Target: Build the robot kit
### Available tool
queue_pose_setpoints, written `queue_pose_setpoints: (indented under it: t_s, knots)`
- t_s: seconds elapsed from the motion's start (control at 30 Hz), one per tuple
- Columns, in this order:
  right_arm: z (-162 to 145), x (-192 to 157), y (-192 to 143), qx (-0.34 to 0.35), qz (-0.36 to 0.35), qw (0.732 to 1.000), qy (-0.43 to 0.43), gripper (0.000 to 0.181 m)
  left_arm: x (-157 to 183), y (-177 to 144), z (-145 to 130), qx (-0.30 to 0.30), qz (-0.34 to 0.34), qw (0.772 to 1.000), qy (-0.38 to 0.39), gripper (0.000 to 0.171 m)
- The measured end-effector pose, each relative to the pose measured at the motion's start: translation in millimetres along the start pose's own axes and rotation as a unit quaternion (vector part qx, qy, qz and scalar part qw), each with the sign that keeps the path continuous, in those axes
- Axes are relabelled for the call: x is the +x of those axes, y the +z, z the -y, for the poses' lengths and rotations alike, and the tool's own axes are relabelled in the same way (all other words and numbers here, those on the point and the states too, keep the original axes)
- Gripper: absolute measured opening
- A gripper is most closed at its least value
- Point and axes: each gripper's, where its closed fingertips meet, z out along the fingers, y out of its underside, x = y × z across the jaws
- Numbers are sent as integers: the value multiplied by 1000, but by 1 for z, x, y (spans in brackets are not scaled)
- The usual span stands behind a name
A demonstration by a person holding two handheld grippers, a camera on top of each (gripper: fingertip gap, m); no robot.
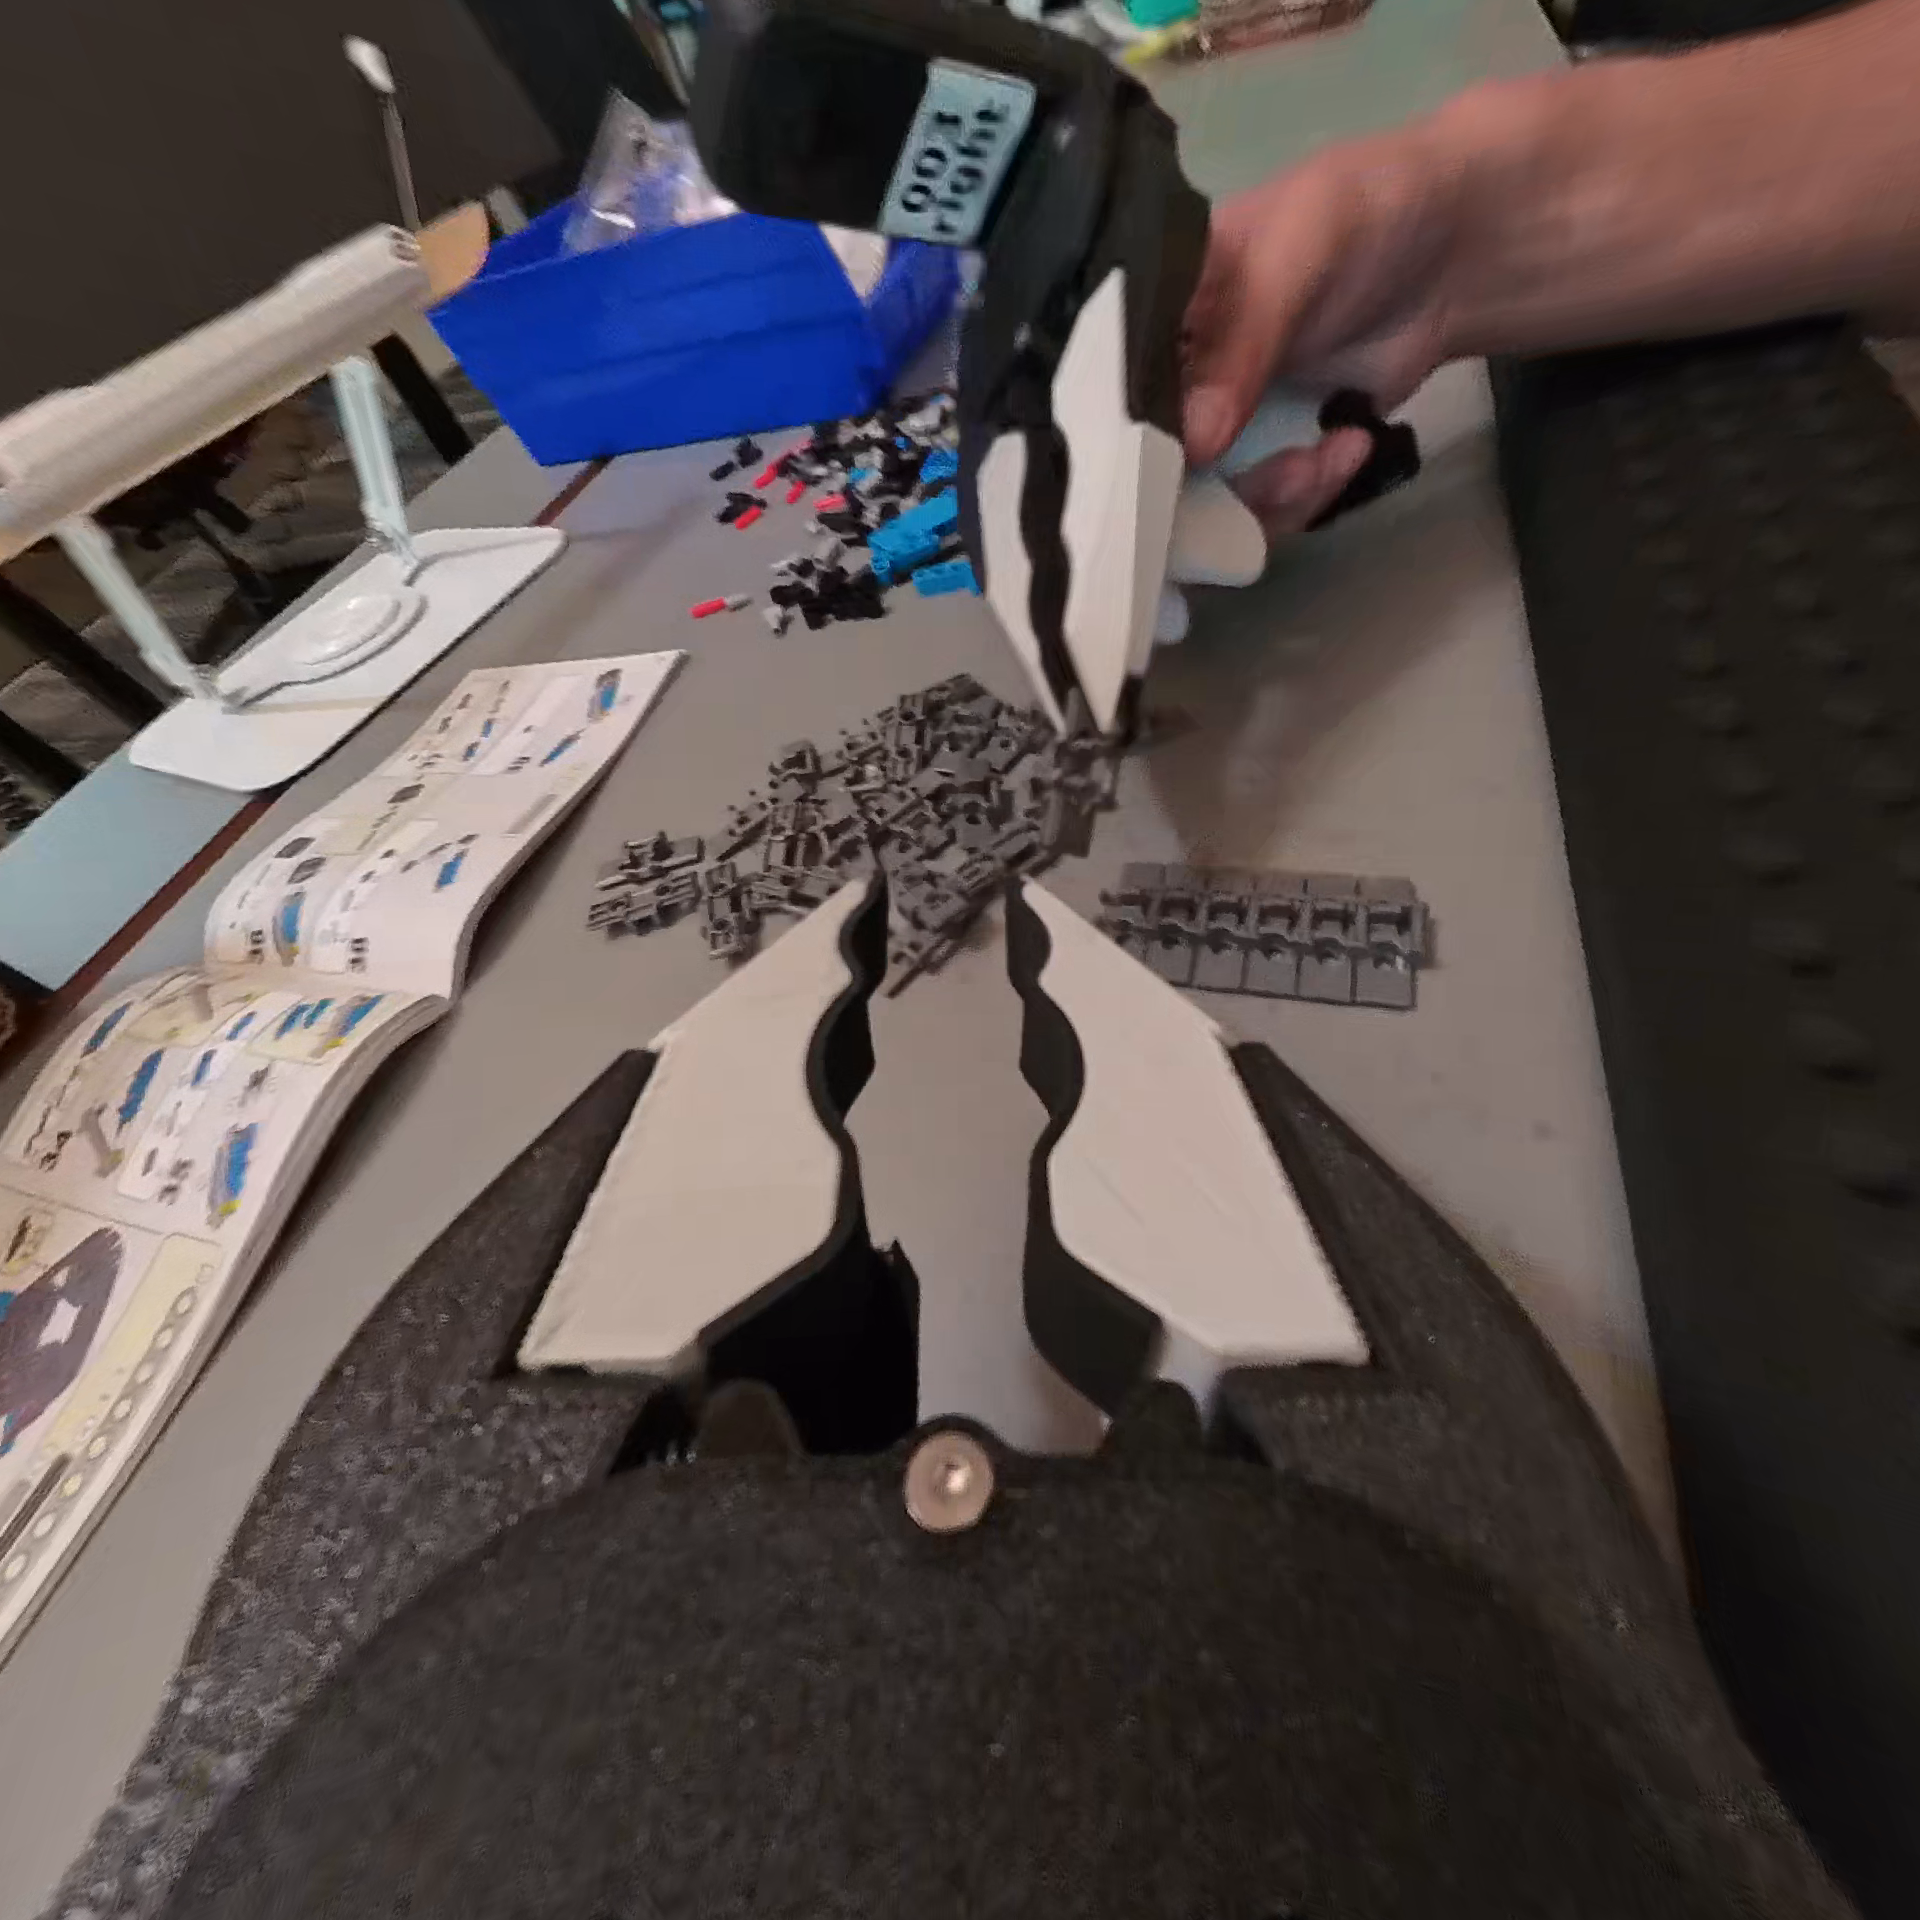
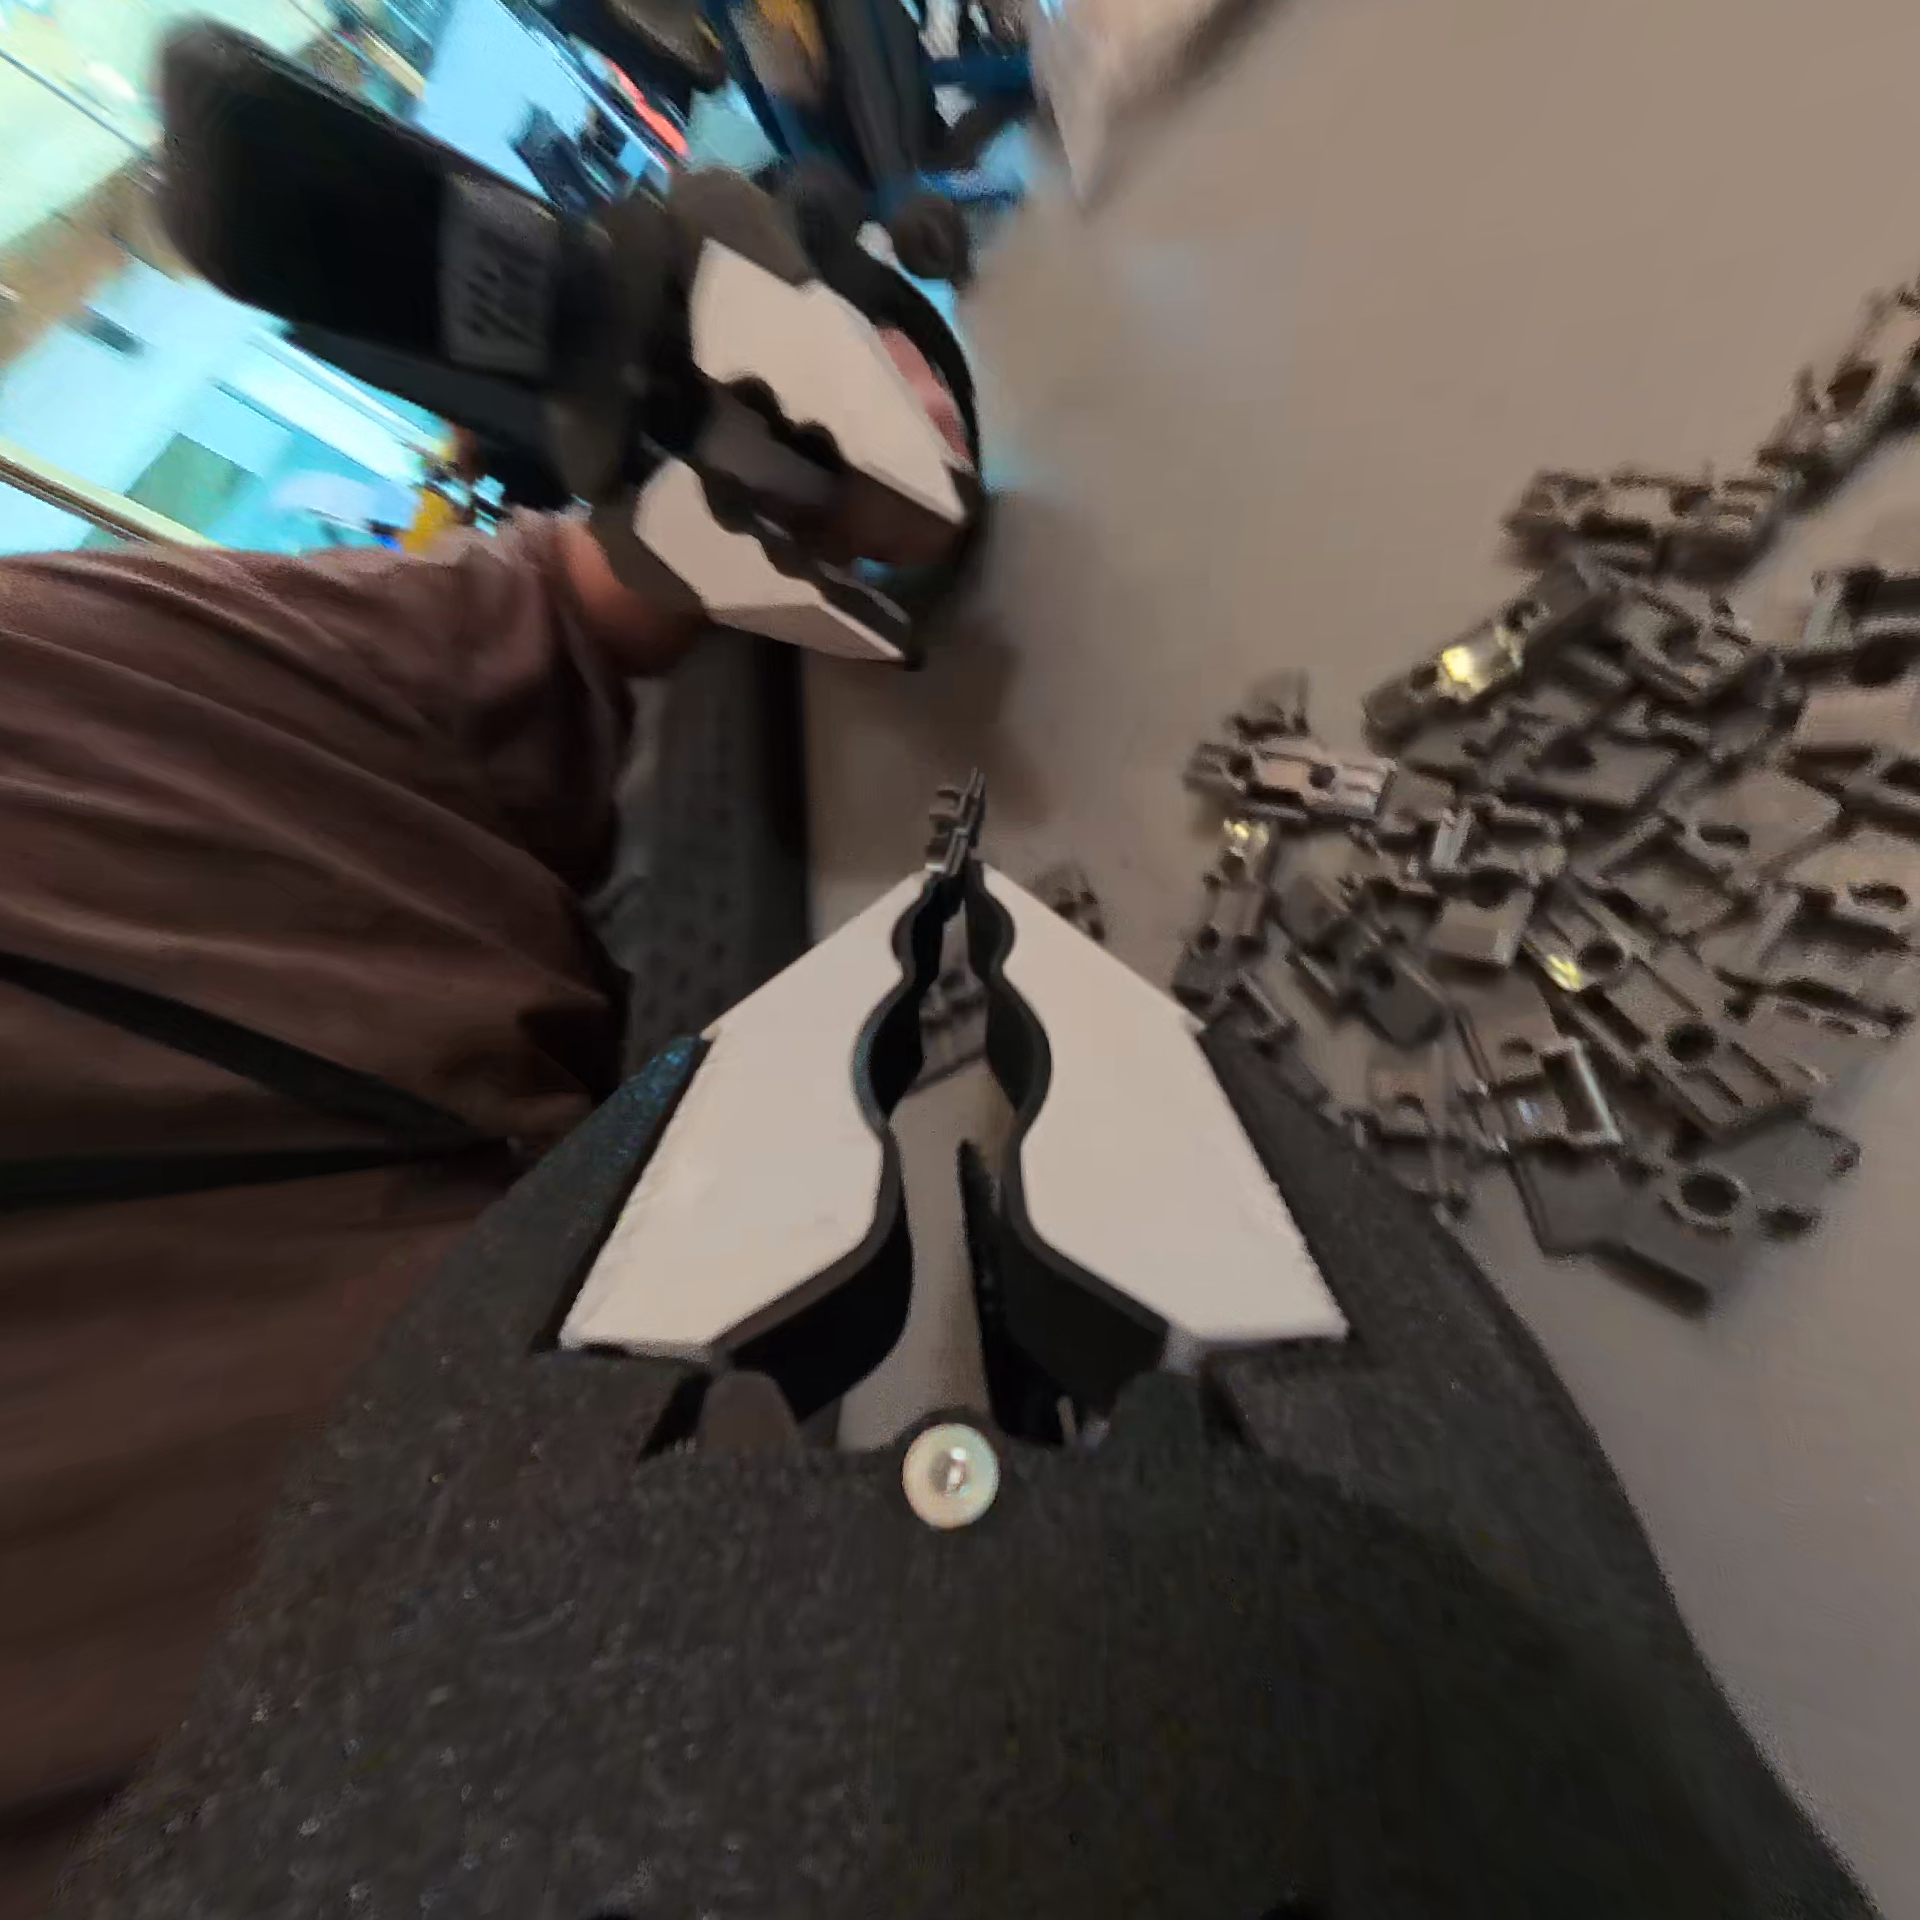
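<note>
The right gripper (image 2: 951, 883) is pinched on a small dark grey link (image 2: 961, 821), a slim plastic piece with little lugs that sticks out past the tips. In the left wrist view this gripper (image 1: 1091, 717) points down at the one o'clock edge of a loose pile of grey links (image 1: 894, 821) on the grey desk (image 1: 1299, 1091). The left gripper (image 1: 945, 904) stands narrowly parted and empty, just at the pile's six o'clock side. A joined strip of links (image 1: 1268, 935) lies at the pile's four o'clock. An open booklet (image 1: 343, 904) lies at nine o'clock, and a blue bin (image 1: 665, 332) and small blue, black and red pieces (image 1: 862, 509) lie at twelve o'clock.
</note>
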Motion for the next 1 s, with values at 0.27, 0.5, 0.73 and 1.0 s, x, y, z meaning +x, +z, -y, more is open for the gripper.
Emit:
queue_pose_setpoints:
  t_s: [0.27, 0.5, 0.73, 1.0]
  knots:
    - [-11, 10, 13, -35, -26, 999, -13, 4, 26, 25, -20, -89, -67, 993, 39, 17]
    - [-15, 26, 16, -51, -56, 996, -36, 4, 29, 35, -31, -140, -157, 976, -48, 10]
    - [-12, 17, 19, -46, -34, 995, -85, 4, 31, 37, -28, -144, -266, 949, -86, 16]
    - [-9, 15, 20, -48, -19, 993, -102, 4, 37, 30, -24, -132, -319, 934, -86, 3]
